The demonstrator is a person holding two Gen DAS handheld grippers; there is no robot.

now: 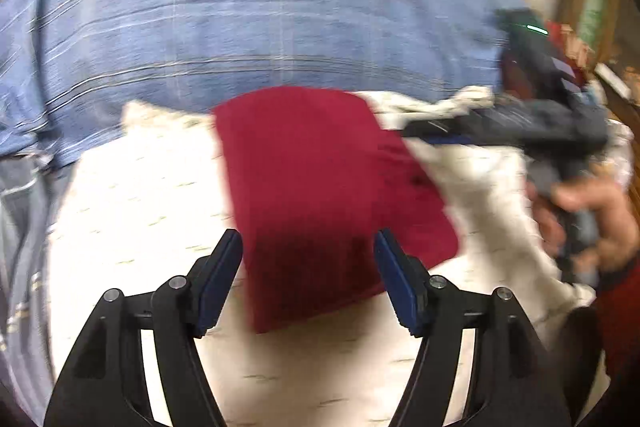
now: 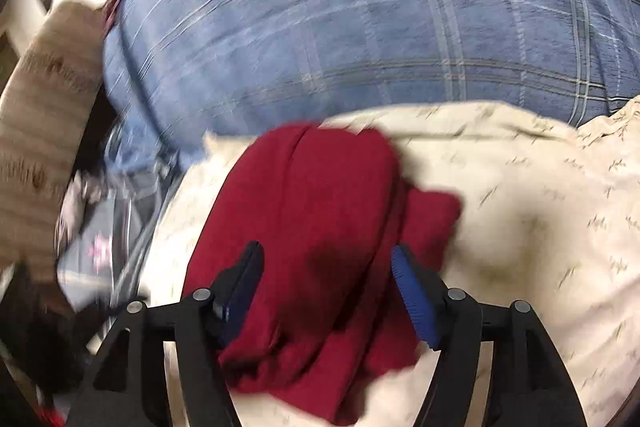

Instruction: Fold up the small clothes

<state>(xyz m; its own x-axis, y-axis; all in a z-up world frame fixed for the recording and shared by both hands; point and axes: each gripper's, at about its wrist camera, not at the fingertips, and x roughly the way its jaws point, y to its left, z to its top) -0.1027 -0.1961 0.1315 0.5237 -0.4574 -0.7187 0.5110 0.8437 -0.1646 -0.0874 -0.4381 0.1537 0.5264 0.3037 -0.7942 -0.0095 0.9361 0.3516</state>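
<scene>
A dark red garment (image 1: 332, 195) lies folded into a rough rectangle on a cream patterned sheet (image 1: 140, 207). My left gripper (image 1: 308, 259) is open just above its near edge, empty. In the right wrist view the same red garment (image 2: 320, 239) shows bunched folds, and my right gripper (image 2: 326, 275) is open over its near part, jaws wide apart and holding nothing. The right gripper also shows in the left wrist view (image 1: 420, 137) at the right, held by a hand (image 1: 592, 223), level with the garment's far right corner. Both views are motion-blurred.
A blue plaid pillow (image 1: 260, 19) (image 2: 380, 27) with a round emblem lies behind the garment. A crumpled white cloth (image 1: 464, 103) sits at the back right. A beige knitted item (image 2: 44, 131) and dark clutter lie at the left off the sheet (image 2: 520, 207).
</scene>
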